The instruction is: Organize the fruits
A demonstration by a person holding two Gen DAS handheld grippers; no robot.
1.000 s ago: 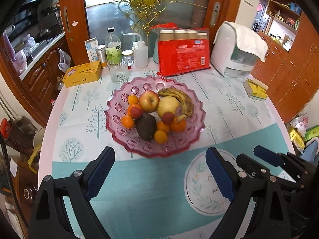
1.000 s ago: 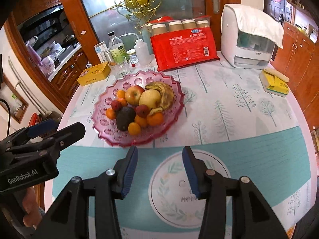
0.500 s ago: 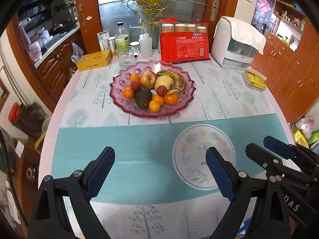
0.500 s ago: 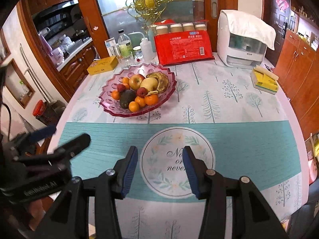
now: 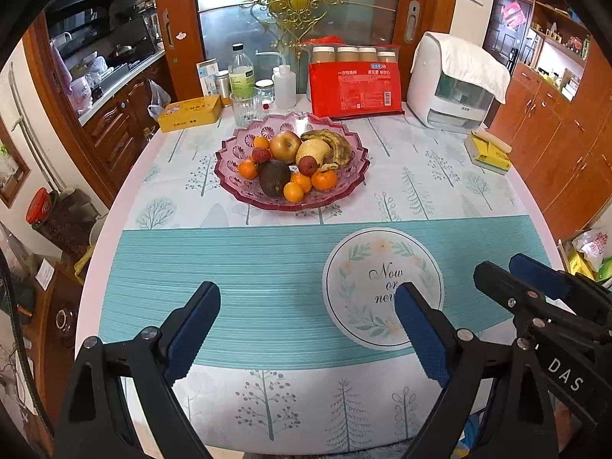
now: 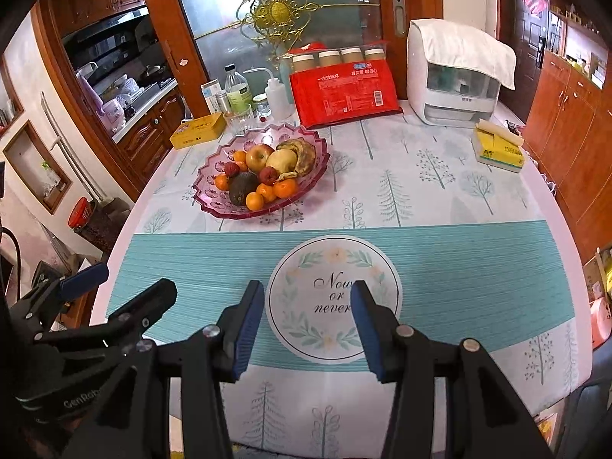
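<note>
A pink glass fruit bowl (image 5: 237, 187) (image 6: 214, 202) stands on the far half of the round table. It holds an apple (image 5: 285, 145) (image 6: 259, 157), a brown-spotted banana (image 5: 336, 145) (image 6: 304, 155), a dark avocado (image 5: 273, 176) (image 6: 241, 187), several small oranges and red lychees. My left gripper (image 5: 306, 329) hangs open over the table's near edge, well short of the bowl, with nothing between its blue pads. My right gripper (image 6: 308, 325) is open by a narrower gap above the round printed emblem (image 6: 332, 298), also with nothing in it.
Behind the bowl stand a glass (image 5: 244, 109), bottles (image 5: 241, 72), a yellow tin (image 5: 189, 113), a red pack of cups (image 5: 355, 84) and a white appliance (image 5: 455, 84). A yellow box (image 5: 487, 151) lies at the right edge. Cabinets flank the table.
Both grippers have drawn back from the bowl toward the table's near edge; the bowl now looks smaller and farther. Jaw gaps are unchanged and nothing was picked up.
</note>
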